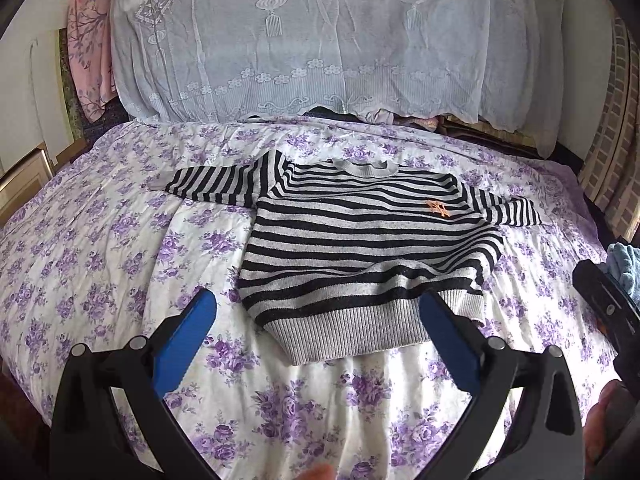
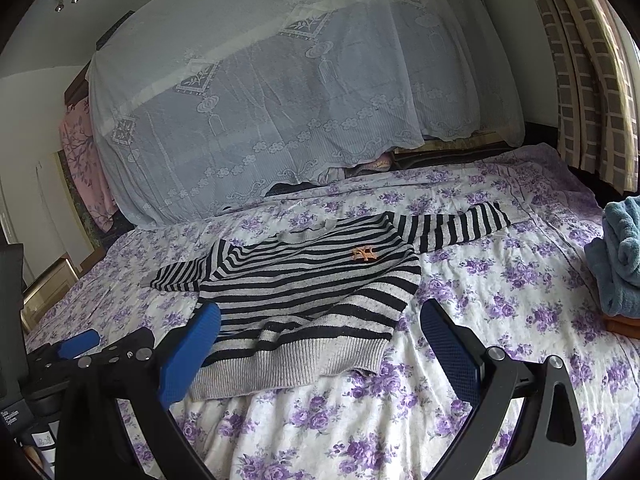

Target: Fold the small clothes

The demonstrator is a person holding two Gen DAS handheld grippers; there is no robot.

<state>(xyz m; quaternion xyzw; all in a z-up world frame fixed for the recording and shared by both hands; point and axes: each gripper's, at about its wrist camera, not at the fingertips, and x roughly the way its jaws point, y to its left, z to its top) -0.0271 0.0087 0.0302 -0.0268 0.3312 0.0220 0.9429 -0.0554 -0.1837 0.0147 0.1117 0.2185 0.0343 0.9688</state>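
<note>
One bed [image 1: 120, 240], floral cover. One striped sweater [image 1: 360, 240] spread flat mid-bed, both sleeves out, hem nearest. One blue towel stack [image 2: 620, 256] off right. Two grippers: left gripper [image 1: 318, 320] and right gripper [image 2: 320, 332] spread wide, holding nothing, poised over hem. Risk: pinching bedcover along with knit; loose hem bunching, skewing fold.

A bed [image 1: 120, 240] covered by a white sheet printed with purple flowers carries everything here. A small sweater [image 1: 360, 240] striped black and grey lies flat near its middle, both sleeves spread sideways, the ribbed hem toward the cameras. At the bed's right edge sits a pile of folded blue cloth [image 2: 620, 256], well apart from the sweater.
</note>
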